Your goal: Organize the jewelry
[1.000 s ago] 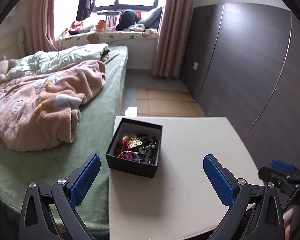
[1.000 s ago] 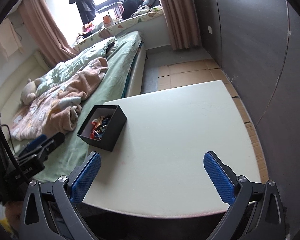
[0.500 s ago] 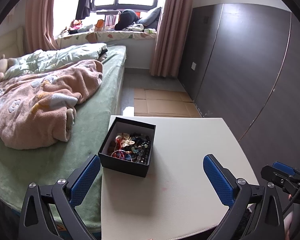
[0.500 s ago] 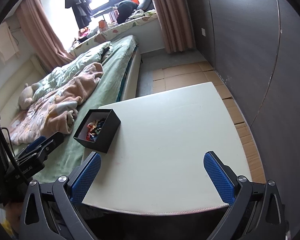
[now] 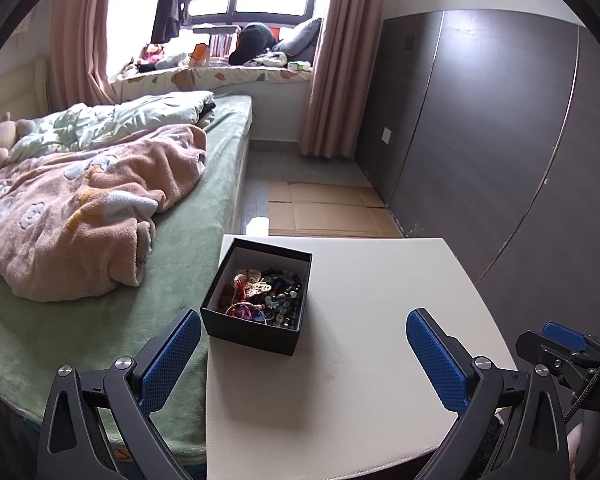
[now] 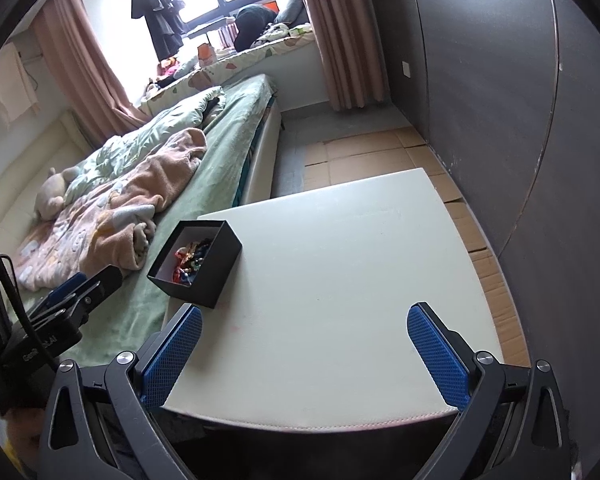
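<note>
— What has changed since a second ago?

— My view has slid: the black box (image 5: 260,300) sat higher and further right between my left fingers then; now it lies lower and nearer the left pad, so the left gripper (image 5: 302,354) has drawn in a little toward it. The right gripper (image 6: 306,354) has shifted too, though the box kept its corner of the white table (image 6: 340,280).

— Where is the jewelry, and what are your hands doing?

— The jewelry (image 5: 262,298) — beads, a pale butterfly piece, red loops — lies heaped inside the lidless box, at the table's left edge beside the bed (image 5: 100,300). Both grippers hover above the near edge, jaws spread wide, holding nothing.

— So which step is this?

— I can't settle it: the heap fits pieces gathered in already, or a jumble waiting to be sorted. I see none lying out on the table. Any reach in would call for a careful pinch, since the strands look tangled.
</note>
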Demonstrator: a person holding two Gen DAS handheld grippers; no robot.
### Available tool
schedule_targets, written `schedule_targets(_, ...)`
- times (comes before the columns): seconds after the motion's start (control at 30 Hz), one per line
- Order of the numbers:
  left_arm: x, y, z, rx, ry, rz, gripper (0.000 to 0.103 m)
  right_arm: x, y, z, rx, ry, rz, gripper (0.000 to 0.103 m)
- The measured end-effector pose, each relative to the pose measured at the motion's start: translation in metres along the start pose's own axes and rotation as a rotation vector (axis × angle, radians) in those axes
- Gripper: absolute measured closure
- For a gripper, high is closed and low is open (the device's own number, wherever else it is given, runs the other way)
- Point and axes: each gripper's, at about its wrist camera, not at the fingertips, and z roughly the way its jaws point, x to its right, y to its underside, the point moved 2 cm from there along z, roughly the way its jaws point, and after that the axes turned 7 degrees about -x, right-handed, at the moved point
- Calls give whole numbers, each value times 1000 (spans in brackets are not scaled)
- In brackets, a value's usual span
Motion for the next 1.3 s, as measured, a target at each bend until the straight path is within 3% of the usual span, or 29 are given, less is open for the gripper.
schedule_targets(1.3,-3,-1,-10,23,-3,9,0,-3,-2,4,-3,20,-18,0)
